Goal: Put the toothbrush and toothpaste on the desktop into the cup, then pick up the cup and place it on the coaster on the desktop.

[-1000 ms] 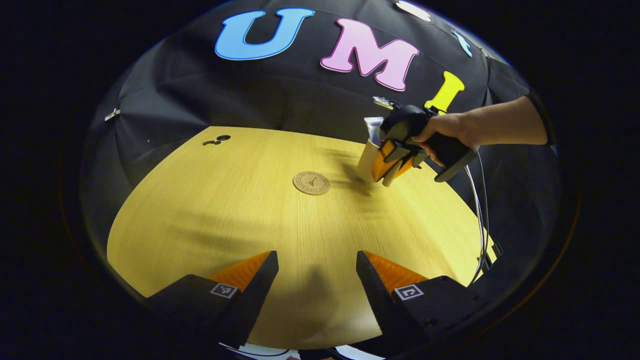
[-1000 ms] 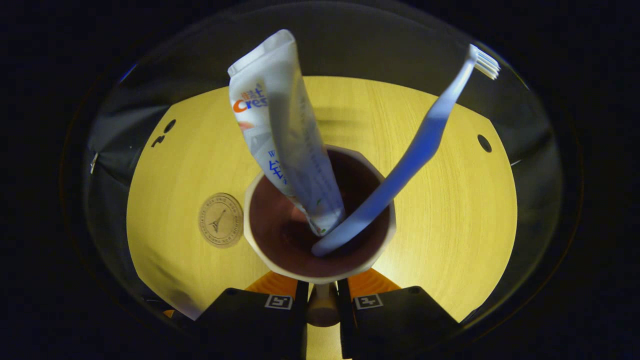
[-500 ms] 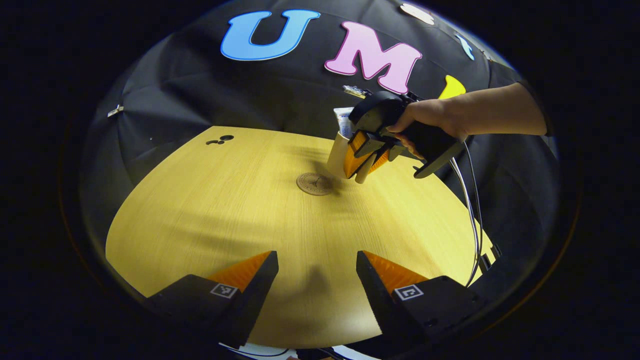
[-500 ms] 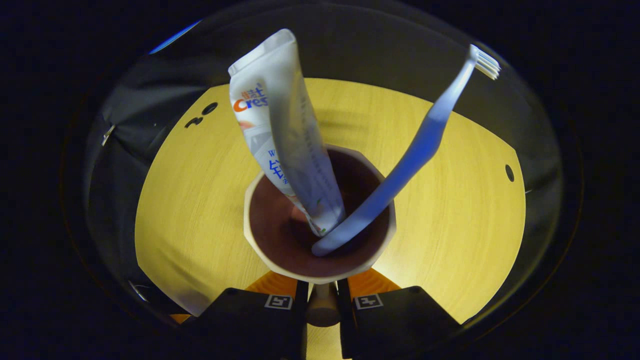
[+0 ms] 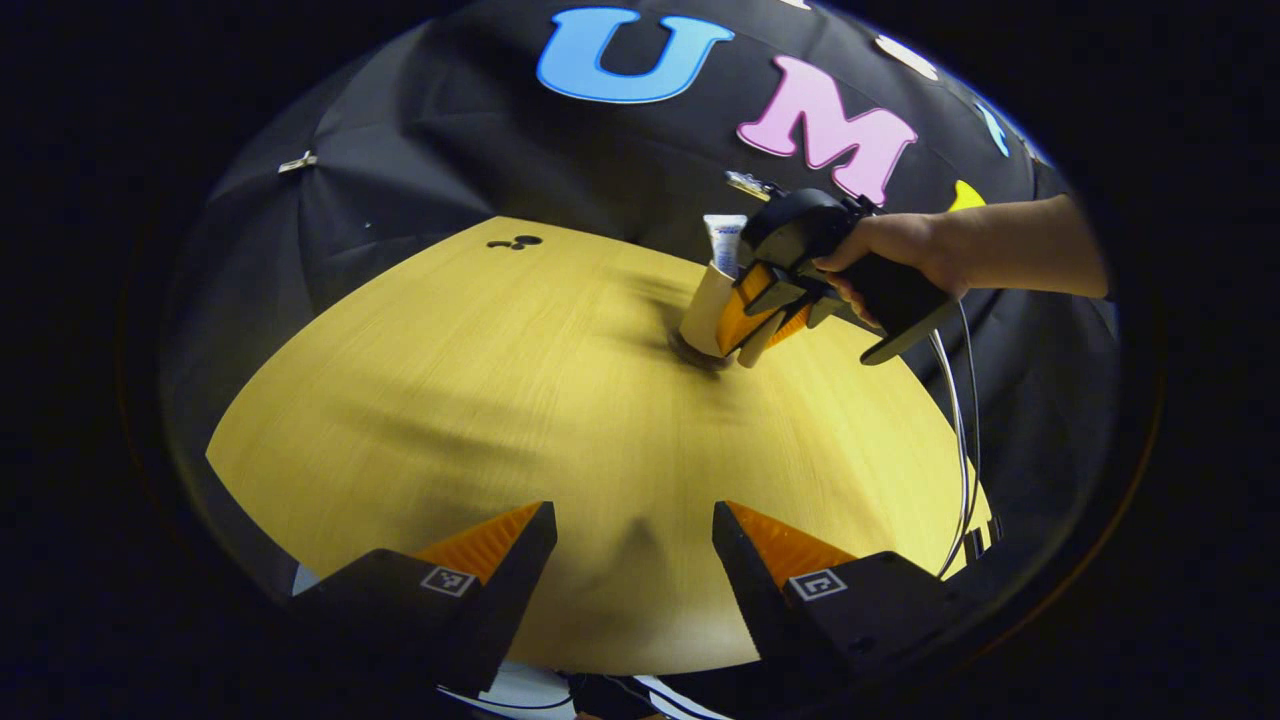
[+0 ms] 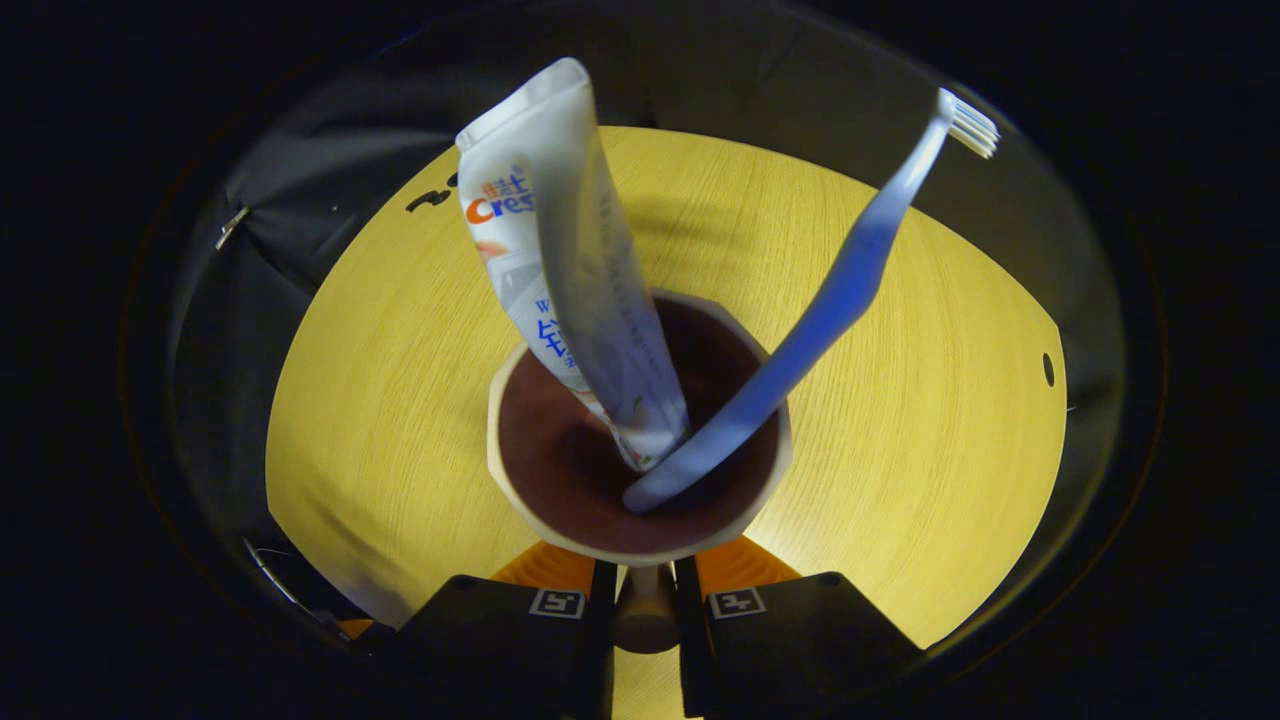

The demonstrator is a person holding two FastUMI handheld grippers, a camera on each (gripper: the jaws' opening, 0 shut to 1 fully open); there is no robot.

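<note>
The right hand-held gripper (image 6: 645, 600) is closed on the handle of the cup (image 6: 640, 545), its two fingers pressing a wooden stub that sticks out from the cup's near wall. From the left gripper view, the same right hand-held gripper sits across the counter (image 5: 480, 400) with the cup in front of its fingers, held by a hand (image 5: 890, 250) coming in from the right. The toothpaste (image 6: 560, 260) and the toothbrush (image 6: 840, 290) both stand in the cup, their lower ends crossing at its bottom, the tube leaning left and the brush leaning right with its bristles up. The relation that matters is cup over coaster: a dark round patch (image 5: 698, 355) shows at the cup's base in the left gripper view, probably the coaster's edge or its shadow, though the blur there makes it hard to say which. If so, the coaster lies straight beneath the cup, and the coming move is a plain descent along the cup's upright axis, not a sideways carry. Whether the base already touches cannot be told. The left hand-held gripper (image 5: 635, 560) is open, holding nothing, low over the near edge of the counter and well apart from the cup; the right is the nearer by far and does the placing.
</note>
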